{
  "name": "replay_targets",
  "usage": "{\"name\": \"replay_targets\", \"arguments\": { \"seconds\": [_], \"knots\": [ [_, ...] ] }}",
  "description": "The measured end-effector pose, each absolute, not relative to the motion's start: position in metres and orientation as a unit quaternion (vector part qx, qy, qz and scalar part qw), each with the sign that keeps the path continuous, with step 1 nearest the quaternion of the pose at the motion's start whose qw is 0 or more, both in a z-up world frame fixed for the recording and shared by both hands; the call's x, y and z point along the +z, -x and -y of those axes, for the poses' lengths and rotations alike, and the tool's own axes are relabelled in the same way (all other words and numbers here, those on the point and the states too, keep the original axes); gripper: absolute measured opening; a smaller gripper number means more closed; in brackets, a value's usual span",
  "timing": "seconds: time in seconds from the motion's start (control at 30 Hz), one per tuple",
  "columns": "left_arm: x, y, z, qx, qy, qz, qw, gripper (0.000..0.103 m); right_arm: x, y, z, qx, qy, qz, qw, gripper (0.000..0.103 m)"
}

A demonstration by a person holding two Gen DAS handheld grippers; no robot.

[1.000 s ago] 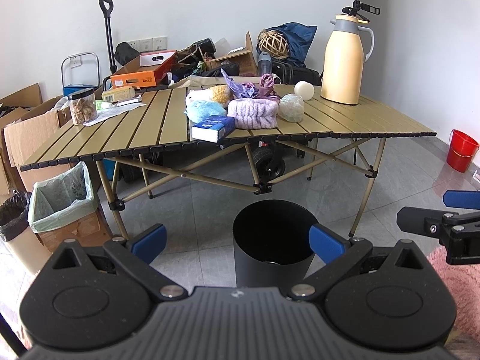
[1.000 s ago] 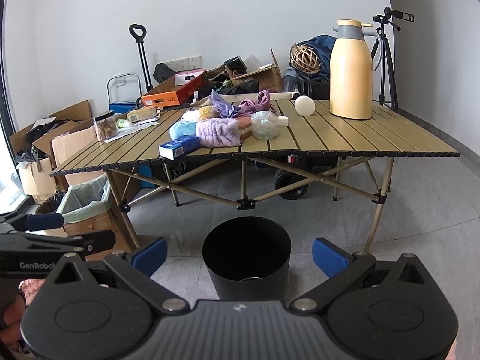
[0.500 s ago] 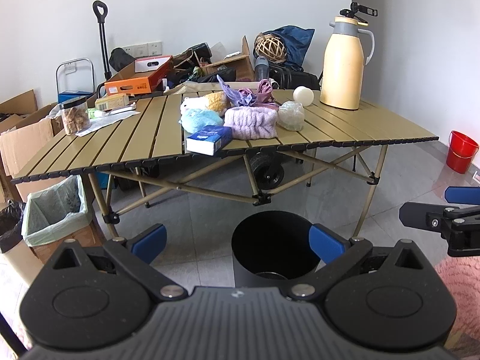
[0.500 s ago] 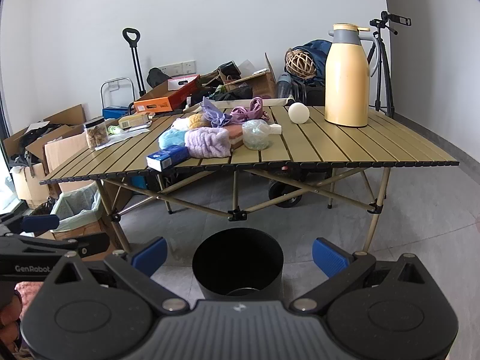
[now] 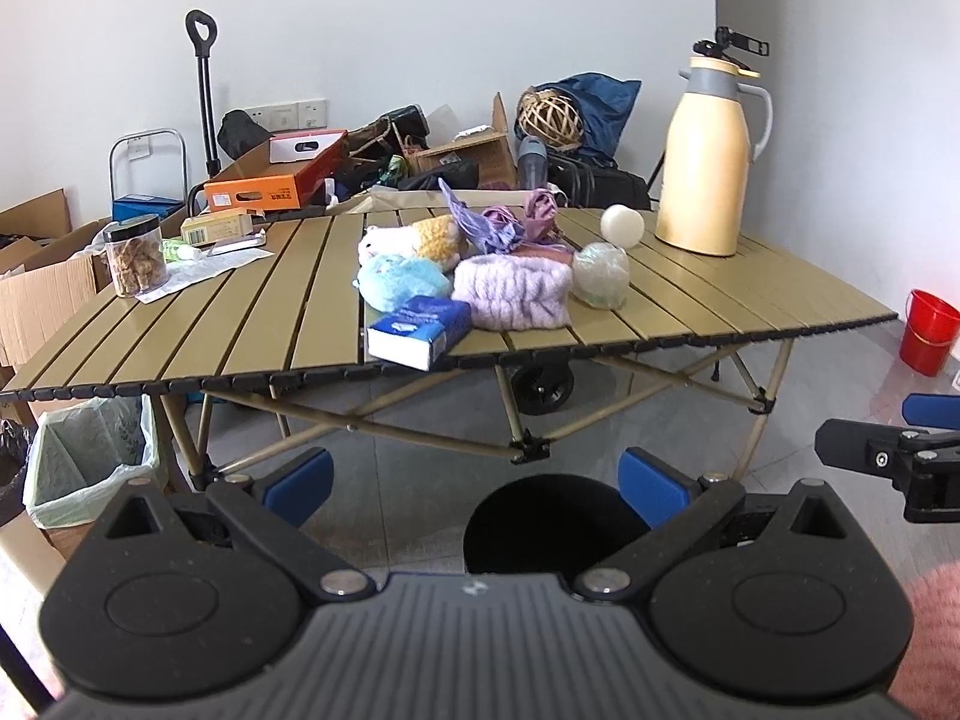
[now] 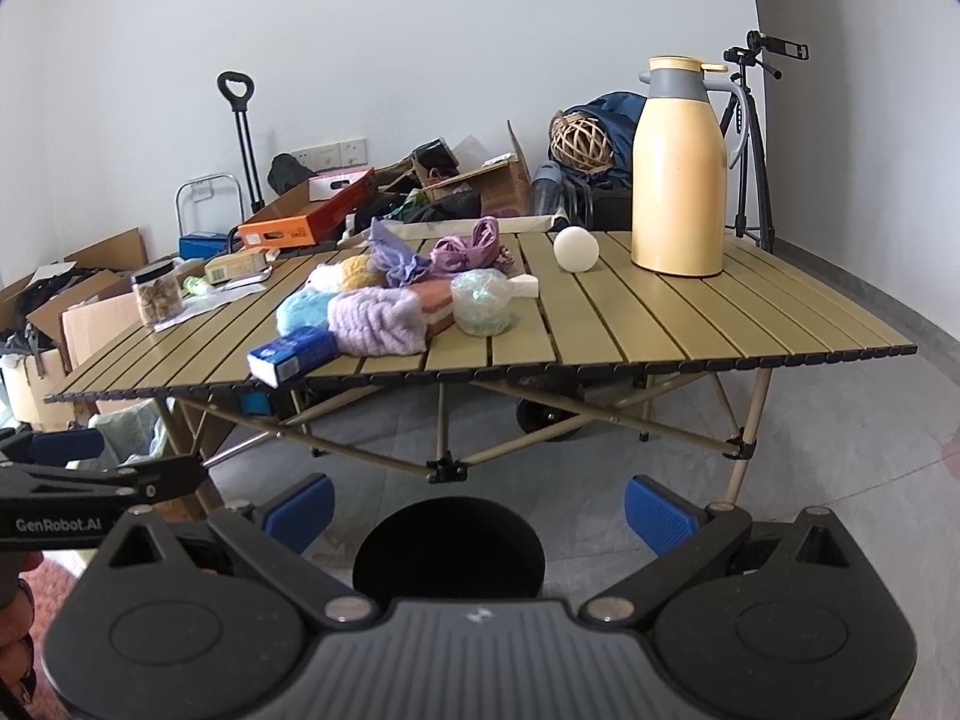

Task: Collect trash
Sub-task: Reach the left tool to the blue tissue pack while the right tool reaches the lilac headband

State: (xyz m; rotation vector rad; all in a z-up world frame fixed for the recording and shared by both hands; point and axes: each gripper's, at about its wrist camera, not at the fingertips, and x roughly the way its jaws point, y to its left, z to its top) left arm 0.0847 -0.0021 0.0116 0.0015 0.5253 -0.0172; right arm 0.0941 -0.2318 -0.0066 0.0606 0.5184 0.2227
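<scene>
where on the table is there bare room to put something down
Bare slats on the table in front of the yellow jug, and between the snack jar and the blue tissue pack. The soft pile in the middle is crowded.

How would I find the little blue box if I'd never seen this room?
Look at the tan slatted folding table, then the pile of soft fluffy things in its middle. At the near edge of that pile lies the small blue rectangular box, poking over the table's front edge. It is the pile's only hard, flat-sided thing.
</scene>
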Motion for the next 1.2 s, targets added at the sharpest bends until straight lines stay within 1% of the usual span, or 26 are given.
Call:
{"name": "replay_targets", "arguments": {
  "seconds": [0.63,0.83,1.07,1.2],
  "knots": [
    [0.019,-0.188,-0.022,0.023,0.020,-0.236,0.971,0.103,-0.001,-0.201,0.194,0.115,-0.051,-0.224,0.966,0.103],
    [0.021,-0.227,-0.028,0.025,0.029,-0.242,0.969,0.103,0.003,-0.232,0.184,0.109,-0.046,-0.206,0.971,0.103],
    [0.004,-0.272,-0.034,0.037,0.028,-0.266,0.963,0.103,0.010,-0.266,0.178,0.099,-0.026,-0.167,0.981,0.103],
    [-0.010,-0.286,-0.038,0.033,0.024,-0.279,0.959,0.103,-0.004,-0.280,0.181,0.096,-0.054,-0.180,0.977,0.103]
  ]
}}
